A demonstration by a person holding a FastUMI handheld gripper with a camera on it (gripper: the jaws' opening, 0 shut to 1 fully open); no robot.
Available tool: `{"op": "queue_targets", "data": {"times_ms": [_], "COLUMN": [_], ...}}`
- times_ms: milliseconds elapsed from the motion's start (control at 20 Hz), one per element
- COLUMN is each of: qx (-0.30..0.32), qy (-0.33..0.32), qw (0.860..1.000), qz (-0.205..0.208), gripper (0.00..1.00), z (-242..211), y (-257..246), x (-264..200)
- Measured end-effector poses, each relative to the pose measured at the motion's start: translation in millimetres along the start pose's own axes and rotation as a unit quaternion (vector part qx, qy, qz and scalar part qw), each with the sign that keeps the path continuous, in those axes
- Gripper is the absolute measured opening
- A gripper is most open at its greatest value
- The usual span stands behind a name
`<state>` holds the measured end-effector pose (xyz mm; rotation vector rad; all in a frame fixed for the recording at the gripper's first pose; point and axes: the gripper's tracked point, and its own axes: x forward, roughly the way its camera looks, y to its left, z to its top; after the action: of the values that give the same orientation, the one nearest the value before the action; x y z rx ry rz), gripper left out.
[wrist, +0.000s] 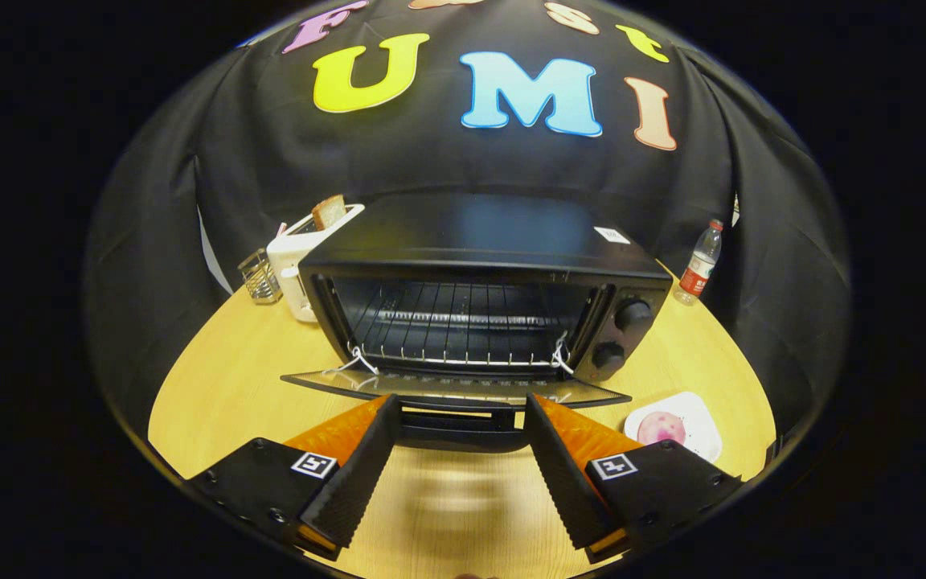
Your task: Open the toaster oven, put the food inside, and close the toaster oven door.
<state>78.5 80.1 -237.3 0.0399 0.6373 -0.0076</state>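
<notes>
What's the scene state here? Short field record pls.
oven door: toaster oven door down, open
rack: wire rack inside, bare
food: pink item on white plate, right of door, on table
gripper: gripper jaws open, door handle between the tips, holding nothing
behind: white toaster with bread, water bottle

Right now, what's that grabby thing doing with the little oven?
A person is holding a two-finger gripper in front of a toaster oven on a wooden table. The oven door is already folded down open, and its handle sits between the spread fingers, which are not squeezing anything. The wire rack inside has no food on it. The food waits on a white plate to the right of the door, so putting it in comes next.
</notes>
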Motion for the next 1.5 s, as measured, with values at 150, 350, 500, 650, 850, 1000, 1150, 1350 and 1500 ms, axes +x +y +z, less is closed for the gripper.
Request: {"op": "queue_targets", "data": {"times_ms": [150, 350, 500, 650, 850, 1000, 1150, 1350, 1500], "qx": [-0.015, 0.006, 0.000, -0.006, -0.025, -0.028, -0.036, -0.028, -0.009], "qy": [0.067, 0.139, 0.144, 0.140, 0.132, 0.121, 0.103, 0.087, 0.088], "qw": [0.997, 0.990, 0.989, 0.990, 0.990, 0.992, 0.994, 0.995, 0.995], "qz": [0.018, 0.028, 0.027, 0.031, 0.035, 0.022, -0.007, -0.037, -0.049], "gripper": [0.98, 0.99, 0.98, 0.98, 0.98, 0.98, 0.98, 0.99, 0.98], "z": [-48.4, -96.7, -100.8, -95.9, -89.9, -79.1, -57.4, -42.2, -40.2], "y": [2.7, -5.5, -9.6, -14.0, -29.9, -58.1, -101.3, -156.2, -190.4], "x": [4.9, 10.0, 2.2, -7.7, -29.1, -54.0, -74.0, -90.9, -92.5]}}
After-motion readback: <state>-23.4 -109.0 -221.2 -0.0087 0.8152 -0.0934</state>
